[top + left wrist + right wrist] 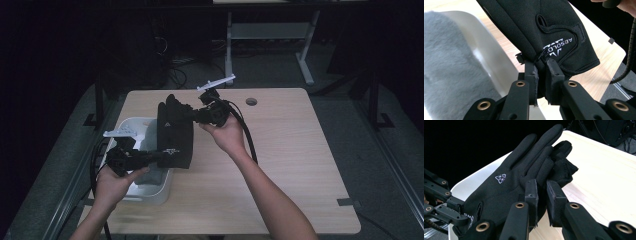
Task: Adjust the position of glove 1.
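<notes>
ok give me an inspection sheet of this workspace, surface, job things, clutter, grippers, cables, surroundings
surface: light wooden table with a round hole near its far edge
job's things: black glove held up between both grippers, cuff toward the left one, over the edge of a white bin; grey fuzzy cloth lies in the bin
clutter: nothing seen
grippers: left gripper shut on the glove's cuff; right gripper shut on the glove by its fingers
cables: black cable trails from the right gripper along the forearm
surroundings: dark room, white desk frame beyond the table
</notes>
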{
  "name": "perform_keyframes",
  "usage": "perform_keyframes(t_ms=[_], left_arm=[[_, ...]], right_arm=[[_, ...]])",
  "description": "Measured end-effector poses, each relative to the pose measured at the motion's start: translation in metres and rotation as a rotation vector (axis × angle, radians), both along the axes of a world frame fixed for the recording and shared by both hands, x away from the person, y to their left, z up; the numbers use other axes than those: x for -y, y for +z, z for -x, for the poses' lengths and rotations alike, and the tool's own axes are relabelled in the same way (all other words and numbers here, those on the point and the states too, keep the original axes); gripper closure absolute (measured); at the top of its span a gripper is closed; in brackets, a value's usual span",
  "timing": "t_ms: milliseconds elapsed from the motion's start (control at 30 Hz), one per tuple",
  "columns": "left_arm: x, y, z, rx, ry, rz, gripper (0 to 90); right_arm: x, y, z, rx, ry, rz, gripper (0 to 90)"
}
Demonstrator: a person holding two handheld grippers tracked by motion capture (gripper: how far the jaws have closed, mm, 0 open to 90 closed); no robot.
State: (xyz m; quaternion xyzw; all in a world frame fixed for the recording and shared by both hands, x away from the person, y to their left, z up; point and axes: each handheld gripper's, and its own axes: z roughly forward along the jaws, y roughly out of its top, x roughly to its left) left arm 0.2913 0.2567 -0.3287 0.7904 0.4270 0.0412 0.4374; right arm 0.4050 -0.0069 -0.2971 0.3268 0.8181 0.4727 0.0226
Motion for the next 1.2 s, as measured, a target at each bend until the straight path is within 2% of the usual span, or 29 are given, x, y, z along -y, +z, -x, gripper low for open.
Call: perform_keyframes(t_ms=[767,1200], left_arm=[[-0.049,-0.011,0.008,-0.018,0.075,-0.009,81.5],[-0.065,-0.021,0.011,-0.034,0.099,-0.013,81.5]], right_arm=[[-0.054,-0.013,-0.005,-0.022,0.037,-0.018,79.9],[-0.071,-0.023,-0.005,-0.04,0.052,-0.026,80.0]])
